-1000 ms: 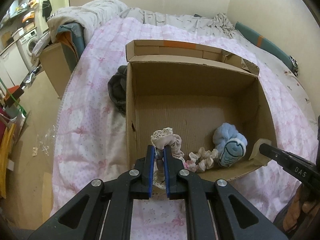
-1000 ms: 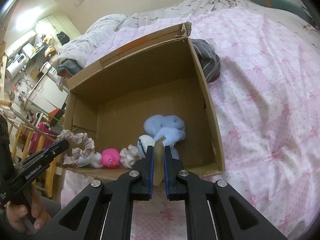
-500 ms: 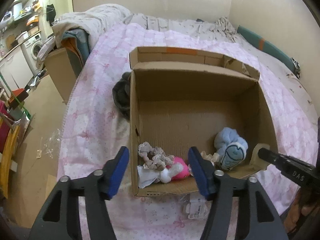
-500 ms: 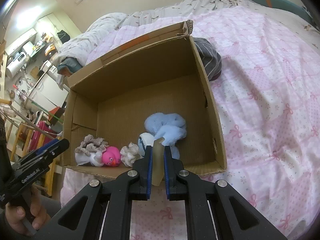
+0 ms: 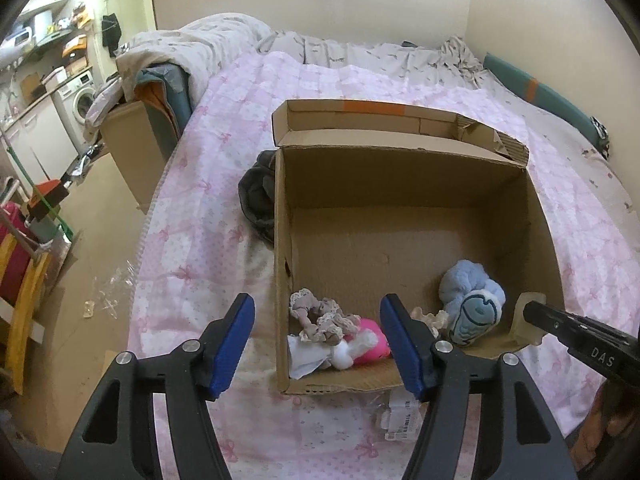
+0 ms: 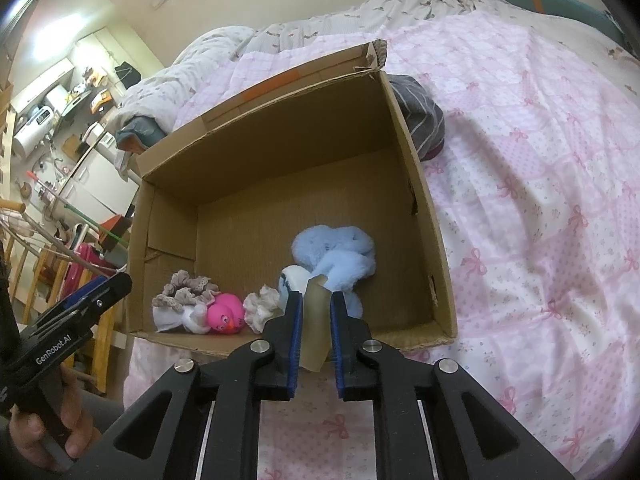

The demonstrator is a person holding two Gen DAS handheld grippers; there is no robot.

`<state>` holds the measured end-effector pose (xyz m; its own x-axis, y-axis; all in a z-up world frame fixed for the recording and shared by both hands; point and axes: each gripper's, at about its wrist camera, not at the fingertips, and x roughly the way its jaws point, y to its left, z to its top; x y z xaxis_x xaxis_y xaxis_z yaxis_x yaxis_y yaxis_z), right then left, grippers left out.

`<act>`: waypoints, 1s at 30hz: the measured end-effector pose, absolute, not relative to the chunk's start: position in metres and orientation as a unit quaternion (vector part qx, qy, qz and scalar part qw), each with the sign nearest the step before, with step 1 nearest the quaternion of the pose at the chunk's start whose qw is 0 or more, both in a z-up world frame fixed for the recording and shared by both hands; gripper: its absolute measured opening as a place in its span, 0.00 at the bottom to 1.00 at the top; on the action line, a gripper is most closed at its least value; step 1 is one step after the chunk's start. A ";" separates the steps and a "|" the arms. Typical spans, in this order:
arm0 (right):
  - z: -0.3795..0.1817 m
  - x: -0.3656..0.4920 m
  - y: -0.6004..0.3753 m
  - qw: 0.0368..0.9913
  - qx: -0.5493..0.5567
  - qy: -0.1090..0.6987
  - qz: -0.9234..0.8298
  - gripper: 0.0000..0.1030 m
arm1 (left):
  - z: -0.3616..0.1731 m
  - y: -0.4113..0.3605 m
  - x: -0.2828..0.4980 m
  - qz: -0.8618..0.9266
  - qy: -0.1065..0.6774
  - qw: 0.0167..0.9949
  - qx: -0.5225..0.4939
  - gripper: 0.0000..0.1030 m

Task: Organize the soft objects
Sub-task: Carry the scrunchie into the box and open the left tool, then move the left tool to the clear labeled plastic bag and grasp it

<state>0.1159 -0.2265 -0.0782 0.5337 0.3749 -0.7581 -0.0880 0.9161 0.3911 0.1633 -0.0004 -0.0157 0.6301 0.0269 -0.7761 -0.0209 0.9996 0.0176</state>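
Observation:
An open cardboard box (image 5: 400, 148) stands on the pink quilt. Along its near wall lie a brown lace scrunchie (image 5: 320, 316), a pink rubber duck (image 5: 372, 338), a cream scrunchie (image 5: 428, 314) and a blue plush (image 5: 472, 300). My left gripper (image 5: 317, 304) hovers open above the box's near left corner, with nothing held. My right gripper (image 6: 316, 300) is over the near right part, in front of the blue plush (image 6: 336, 252). Its jaws are opening, and a beige soft piece (image 6: 316, 320) still sits upright between the pads.
A dark striped garment (image 6: 420, 108) lies against the box's outer side. A plastic wrapper with a label (image 5: 400, 416) lies on the quilt (image 6: 540, 200) in front of the box. The bed's edge drops to the floor on the left, by another carton (image 5: 128, 148).
My left gripper opened and the brown lace scrunchie dropped into the box beside the pink duck. The right jaws have parted slightly around the beige piece.

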 end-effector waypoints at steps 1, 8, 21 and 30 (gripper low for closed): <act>-0.078 0.116 -0.226 0.862 0.155 0.464 0.134 0.16 | -0.015 -0.001 0.163 0.013 0.429 0.903 0.007 0.61; -0.080 0.116 -0.226 0.860 0.159 0.466 0.131 0.29 | -0.013 -0.002 0.161 0.010 0.425 0.905 0.006 0.62; -0.071 0.111 -0.237 0.876 0.185 0.430 0.114 0.78 | -0.013 0.003 0.158 0.013 0.431 0.902 -0.006 0.62; -0.063 0.097 -0.231 0.881 0.167 0.426 0.123 0.78 | -0.007 0.007 0.142 0.011 0.430 0.903 -0.009 0.62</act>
